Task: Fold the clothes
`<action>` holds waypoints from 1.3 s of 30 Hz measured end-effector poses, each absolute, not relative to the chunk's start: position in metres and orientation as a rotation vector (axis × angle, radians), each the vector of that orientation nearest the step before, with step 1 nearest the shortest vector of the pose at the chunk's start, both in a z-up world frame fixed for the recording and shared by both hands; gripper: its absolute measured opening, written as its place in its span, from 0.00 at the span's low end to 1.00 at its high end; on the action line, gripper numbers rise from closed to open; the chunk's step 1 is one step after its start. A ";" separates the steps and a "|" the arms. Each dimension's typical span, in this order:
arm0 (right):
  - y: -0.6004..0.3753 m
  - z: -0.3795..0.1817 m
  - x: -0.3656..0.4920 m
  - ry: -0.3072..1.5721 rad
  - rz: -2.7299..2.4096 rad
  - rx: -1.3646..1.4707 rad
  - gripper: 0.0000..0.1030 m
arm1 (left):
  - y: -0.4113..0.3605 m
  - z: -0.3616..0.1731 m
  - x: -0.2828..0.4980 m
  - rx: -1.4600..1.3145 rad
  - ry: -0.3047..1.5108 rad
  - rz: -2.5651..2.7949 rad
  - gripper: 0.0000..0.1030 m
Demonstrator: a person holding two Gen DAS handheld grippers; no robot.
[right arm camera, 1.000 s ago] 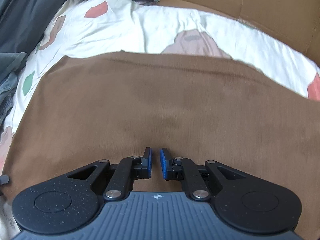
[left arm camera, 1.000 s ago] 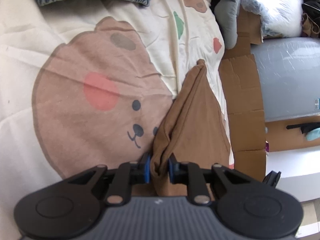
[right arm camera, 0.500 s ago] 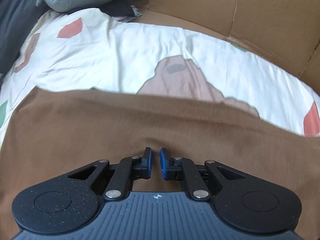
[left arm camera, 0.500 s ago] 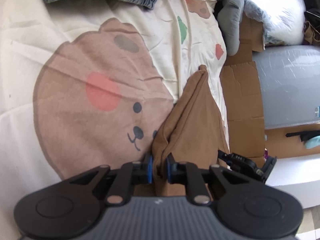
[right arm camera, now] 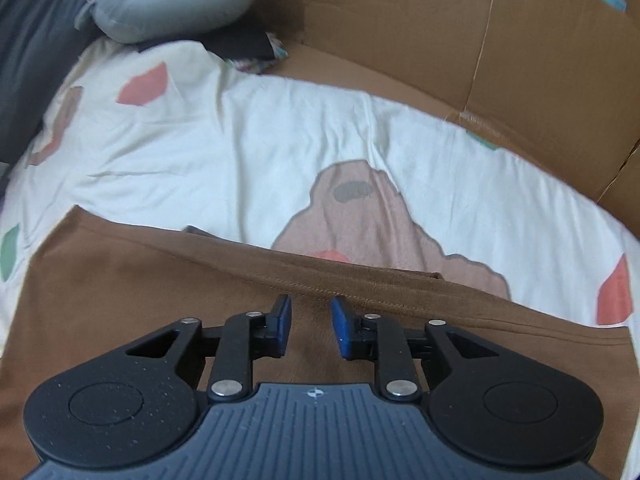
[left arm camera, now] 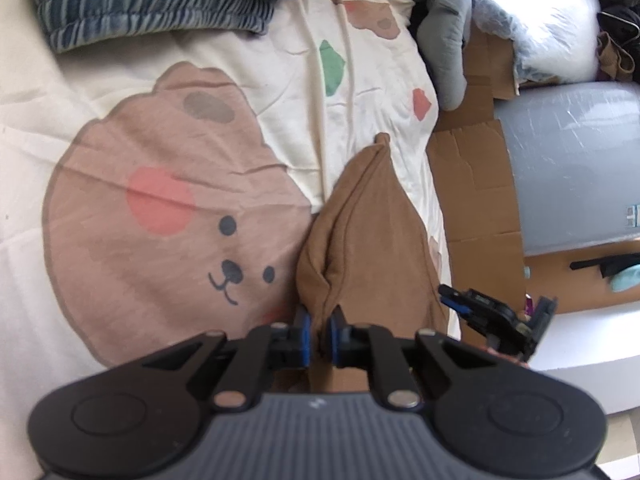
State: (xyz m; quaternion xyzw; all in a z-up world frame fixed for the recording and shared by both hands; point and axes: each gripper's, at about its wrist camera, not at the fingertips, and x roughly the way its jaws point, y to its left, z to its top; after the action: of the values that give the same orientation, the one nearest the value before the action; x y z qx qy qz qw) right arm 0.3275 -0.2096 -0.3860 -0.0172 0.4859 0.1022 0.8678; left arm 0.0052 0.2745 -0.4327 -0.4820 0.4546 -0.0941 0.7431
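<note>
A brown garment [left arm camera: 372,232] lies on a cream bedsheet [left arm camera: 280,80] with a bear print. My left gripper [left arm camera: 318,334] is shut on a bunched fold of its near edge, lifting it into a ridge. In the right wrist view the same brown garment [right arm camera: 160,288] spreads flat with a stitched hem running across. My right gripper [right arm camera: 310,326] is open just above the cloth near that hem, holding nothing. The right gripper also shows in the left wrist view [left arm camera: 492,316], beside the garment's right edge.
Folded blue denim [left arm camera: 152,4] lies at the far end of the bed. A grey neck pillow [right arm camera: 168,4] sits at the bed's corner. Cardboard sheets [right arm camera: 460,36] line the bed's side. A grey mattress [left arm camera: 572,160] lies beyond the cardboard.
My right gripper has opened and drawn back toward the garment's hem. My left gripper stays shut on the fold. The right gripper has come further into the left wrist view.
</note>
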 end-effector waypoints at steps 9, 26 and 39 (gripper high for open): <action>-0.203 -0.335 0.275 1.009 0.325 -0.044 0.44 | 0.255 -0.401 0.015 -1.030 1.001 -0.218 0.09; -0.146 -0.317 0.159 0.962 0.731 -0.153 0.53 | 0.201 -0.351 0.045 -0.912 1.037 -0.357 0.10; -0.116 -0.300 0.121 0.900 0.861 -0.202 0.53 | 0.170 -0.336 0.062 -0.941 1.030 -0.439 0.10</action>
State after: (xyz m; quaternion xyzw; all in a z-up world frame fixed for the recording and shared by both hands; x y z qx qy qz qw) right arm 0.1213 -0.1155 -0.3001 -0.0943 0.4209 0.4024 0.8075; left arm 0.0623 0.1703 -0.3362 -0.4298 0.4704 -0.2003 0.7442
